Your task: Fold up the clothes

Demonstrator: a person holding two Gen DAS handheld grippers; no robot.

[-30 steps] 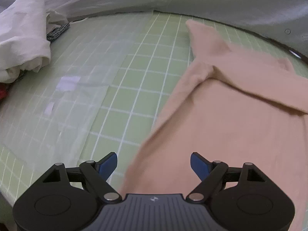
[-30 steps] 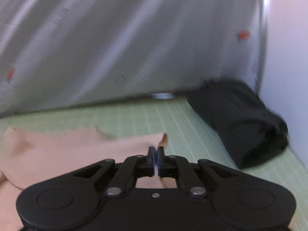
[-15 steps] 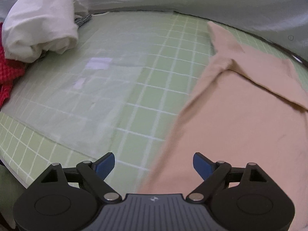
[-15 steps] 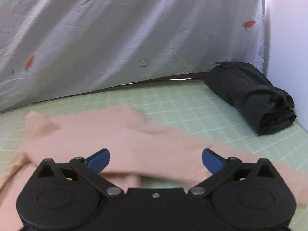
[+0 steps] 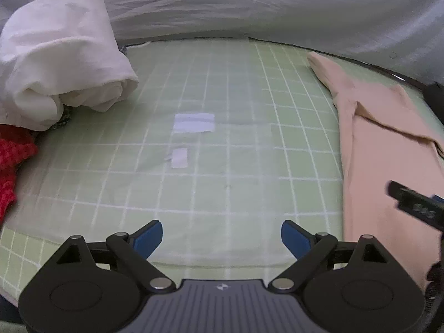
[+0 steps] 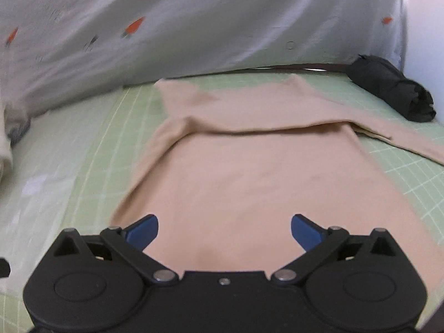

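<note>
A peach long-sleeved garment (image 6: 263,172) lies flat on the green grid mat (image 6: 83,144), with a sleeve folded across its top. My right gripper (image 6: 224,222) hovers over its near hem, jaws wide open, nothing between the blue pads (image 6: 141,230). In the left wrist view the same garment (image 5: 388,152) lies along the right side. My left gripper (image 5: 221,231) is over bare mat (image 5: 222,194) to the left of it. Its jaws are opening and hold nothing.
A bundled white cloth (image 5: 61,55) and a red cloth (image 5: 11,161) sit at the mat's left. A rolled black garment (image 6: 394,88) lies at the far right. A pale sheet with carrot prints (image 5: 249,8) hangs behind. White tape patches (image 5: 194,122) mark the mat.
My right gripper let go of the peach garment's edge, opened wide and pulled back toward the near hem. My left gripper slid left, off the garment and over bare mat.
</note>
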